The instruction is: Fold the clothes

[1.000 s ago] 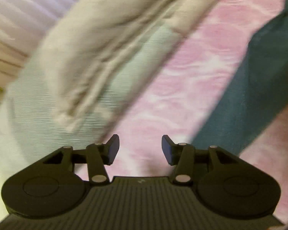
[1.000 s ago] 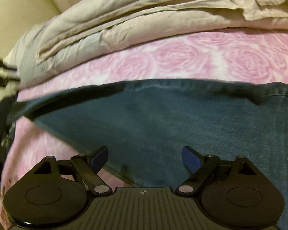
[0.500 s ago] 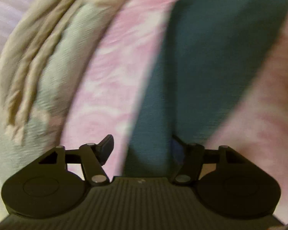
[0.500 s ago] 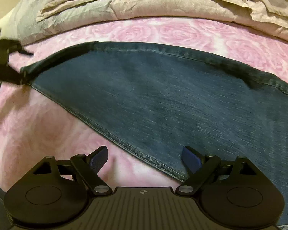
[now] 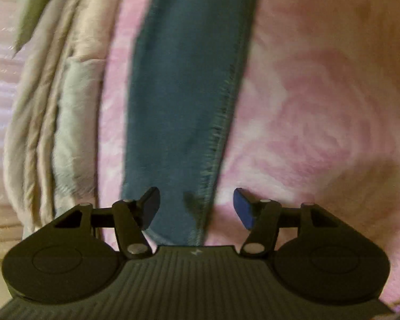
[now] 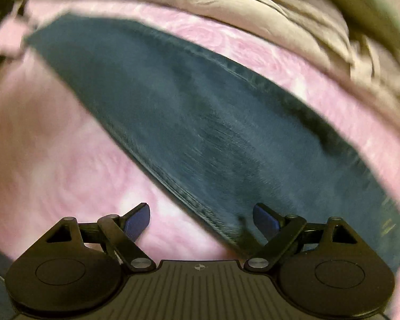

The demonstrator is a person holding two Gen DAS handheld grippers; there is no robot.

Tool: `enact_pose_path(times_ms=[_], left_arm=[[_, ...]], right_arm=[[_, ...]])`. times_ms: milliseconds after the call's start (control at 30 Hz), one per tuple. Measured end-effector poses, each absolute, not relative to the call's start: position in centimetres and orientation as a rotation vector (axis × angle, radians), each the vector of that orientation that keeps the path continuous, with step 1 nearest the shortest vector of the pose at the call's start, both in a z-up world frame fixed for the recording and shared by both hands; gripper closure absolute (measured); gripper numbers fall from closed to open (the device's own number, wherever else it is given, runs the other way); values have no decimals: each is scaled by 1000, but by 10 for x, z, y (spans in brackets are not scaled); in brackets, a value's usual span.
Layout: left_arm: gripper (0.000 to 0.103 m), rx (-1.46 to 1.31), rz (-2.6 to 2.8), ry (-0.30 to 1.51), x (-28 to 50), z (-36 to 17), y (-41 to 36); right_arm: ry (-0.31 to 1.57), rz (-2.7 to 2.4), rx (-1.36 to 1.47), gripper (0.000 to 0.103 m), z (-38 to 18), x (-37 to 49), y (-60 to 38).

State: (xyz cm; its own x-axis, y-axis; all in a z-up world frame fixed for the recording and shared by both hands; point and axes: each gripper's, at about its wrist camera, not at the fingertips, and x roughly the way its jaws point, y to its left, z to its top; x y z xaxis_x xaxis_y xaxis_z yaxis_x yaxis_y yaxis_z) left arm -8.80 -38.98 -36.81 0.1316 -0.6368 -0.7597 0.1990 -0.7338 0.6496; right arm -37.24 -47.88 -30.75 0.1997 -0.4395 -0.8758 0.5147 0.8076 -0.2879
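**Jeans flat on the pink bed, both my grippers above them**

My left gripper (image 5: 196, 208) hangs over the narrow end of the jeans (image 5: 184, 93). Its jaws are part-way apart and closing a little right now; the denim strip lies below and between them, but the pads do not press on it. The near end of that strip runs under the gripper body, so I cannot see where it stops. The stitched seam down the right edge of the denim is smeared by blur.

My right gripper (image 6: 201, 220) has its jaws spread wide with nothing gripped. Its right finger is over the near edge of the jeans (image 6: 200, 122), its left finger over the bare pink rose-print bedspread (image 6: 53, 146). From here the jeans stretch as a wide dark band from the far left to the near right, where the frame edge cuts them off. Whether this is one leg or both laid together I cannot tell.

Beyond the jeans, along the far side of the bed, a heap of beige bedding (image 6: 253, 2) lies in folds; in the left view the same beige bedding (image 5: 48, 106) runs along the left side. Both pictures are soft with motion blur, so the fabric detail is mostly lost.
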Motion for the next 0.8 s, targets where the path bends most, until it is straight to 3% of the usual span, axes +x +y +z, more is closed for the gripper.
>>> enact_pose_path(times_ms=[100,133,167,200,233,300,367,533,733,800], left_arm=[[42,1754,-1654,-470,-86,-372,-398],[57,1757,-1654,-466,-85,-372,-400],[90,1767,-1649,-430,-84,-372,-404],[93,1773,-1632,-393,-83,-371,-407],[93,1778,-1614,-357,-82,-369,-409],[94,1747,-1608,-289,-81,-358,-409],[94,1715,-1600,-222,-82,-337,-398],[94,1746,-1619,-118,-87,-307,-326],[91,1816,-1541,-108,-87,-344,-322],[85,1798,-1509,-60,-82,-341,-327]], right_arm=[[1253,-657,-108,16,-323,-373,-469],[1258,-652,-144,16,-328,-373,-469],[1263,-647,-179,16,-332,-373,-469],[1266,-641,-203,16,-335,-372,-470],[1266,-632,-211,17,-335,-369,-470],[1265,-614,-225,46,-334,-363,-471],[1262,-597,-240,54,-332,-358,-470],[1224,-540,-198,54,-318,-355,-444],[1210,-493,-125,52,-313,-356,-414],[1180,-548,-56,25,-299,-368,-411]])
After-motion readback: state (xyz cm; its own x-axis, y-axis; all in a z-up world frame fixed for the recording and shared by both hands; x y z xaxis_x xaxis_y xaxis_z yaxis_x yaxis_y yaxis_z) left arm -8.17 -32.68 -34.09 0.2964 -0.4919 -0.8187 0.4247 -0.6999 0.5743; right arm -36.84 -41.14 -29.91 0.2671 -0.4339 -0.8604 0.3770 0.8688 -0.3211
